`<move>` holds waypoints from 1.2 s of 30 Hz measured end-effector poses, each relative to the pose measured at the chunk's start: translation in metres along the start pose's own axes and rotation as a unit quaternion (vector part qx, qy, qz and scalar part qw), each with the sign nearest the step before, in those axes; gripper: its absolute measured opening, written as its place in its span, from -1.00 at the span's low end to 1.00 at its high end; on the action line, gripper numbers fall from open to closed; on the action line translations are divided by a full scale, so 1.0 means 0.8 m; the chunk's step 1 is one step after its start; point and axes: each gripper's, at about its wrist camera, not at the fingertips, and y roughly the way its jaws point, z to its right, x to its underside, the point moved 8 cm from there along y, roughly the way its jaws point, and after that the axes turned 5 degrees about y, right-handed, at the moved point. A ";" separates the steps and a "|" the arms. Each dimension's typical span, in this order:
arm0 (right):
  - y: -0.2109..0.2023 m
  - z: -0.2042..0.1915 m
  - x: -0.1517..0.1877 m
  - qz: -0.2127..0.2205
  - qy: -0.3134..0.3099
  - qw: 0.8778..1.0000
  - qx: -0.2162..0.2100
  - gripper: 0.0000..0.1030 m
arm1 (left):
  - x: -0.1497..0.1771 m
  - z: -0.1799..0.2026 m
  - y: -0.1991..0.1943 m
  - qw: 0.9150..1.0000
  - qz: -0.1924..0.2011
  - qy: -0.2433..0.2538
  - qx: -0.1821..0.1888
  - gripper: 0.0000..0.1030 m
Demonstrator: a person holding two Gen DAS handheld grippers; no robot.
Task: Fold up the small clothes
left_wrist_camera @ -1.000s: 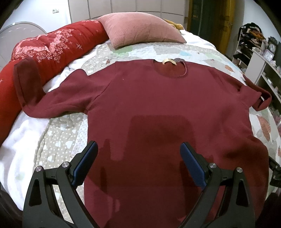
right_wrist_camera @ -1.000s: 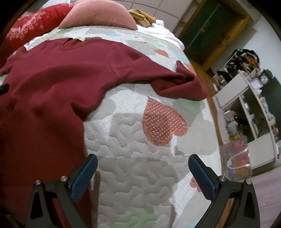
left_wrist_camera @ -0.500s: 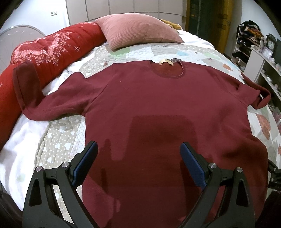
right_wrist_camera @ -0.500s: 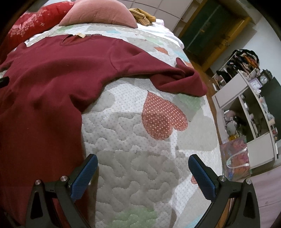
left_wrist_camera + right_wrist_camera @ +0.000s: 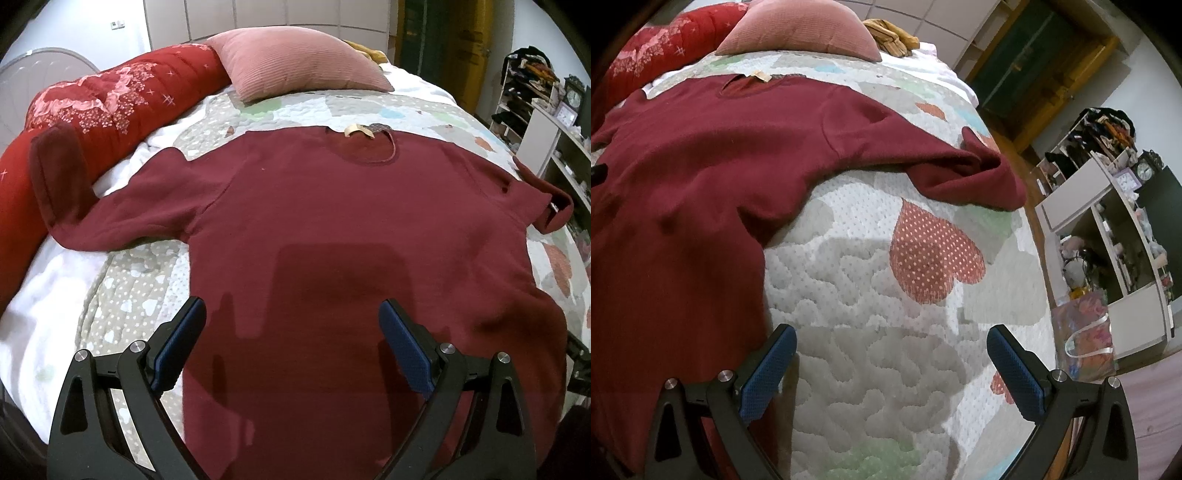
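Note:
A dark red long-sleeved sweater (image 5: 332, 236) lies spread flat, front down, on a quilted bed, collar and tag at the far side. Its left sleeve (image 5: 70, 184) bends up against a red bolster. Its right sleeve (image 5: 960, 173) lies crumpled near the bed's right edge. My left gripper (image 5: 291, 347) is open and empty, above the sweater's lower body. My right gripper (image 5: 892, 369) is open and empty, above the bare quilt (image 5: 886, 332) just right of the sweater's hem side (image 5: 676, 258).
A red bolster (image 5: 110, 103) lines the bed's left side. A pink pillow (image 5: 295, 62) lies at the head. White shelves (image 5: 1115, 229) and a patterned bag (image 5: 1086, 332) stand on the floor right of the bed.
Both grippers have drawn back slightly and risen, so the sweater sits a little farther off in both views. Both stay open. The sweater has not moved.

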 end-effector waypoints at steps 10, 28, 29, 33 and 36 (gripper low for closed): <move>-0.020 -0.032 -0.081 0.053 0.084 0.987 -0.125 0.99 | -0.013 -0.080 0.012 0.998 -0.002 -0.065 -0.025 0.84; -0.008 -0.211 -0.184 0.076 0.055 0.964 -0.248 0.91 | -0.020 -0.218 0.035 0.984 -0.005 -0.159 -0.084 0.84; -0.007 -0.214 -0.186 0.076 0.055 0.964 -0.248 0.91 | -0.019 -0.220 0.036 0.984 -0.006 -0.158 -0.086 0.84; 0.001 -0.226 -0.193 0.076 0.057 0.966 -0.240 0.91 | -0.017 -0.223 0.038 0.984 -0.008 -0.153 -0.089 0.84; 0.006 -0.231 -0.195 0.072 0.058 0.966 -0.240 0.91 | -0.016 -0.231 0.040 0.984 -0.008 -0.156 -0.090 0.84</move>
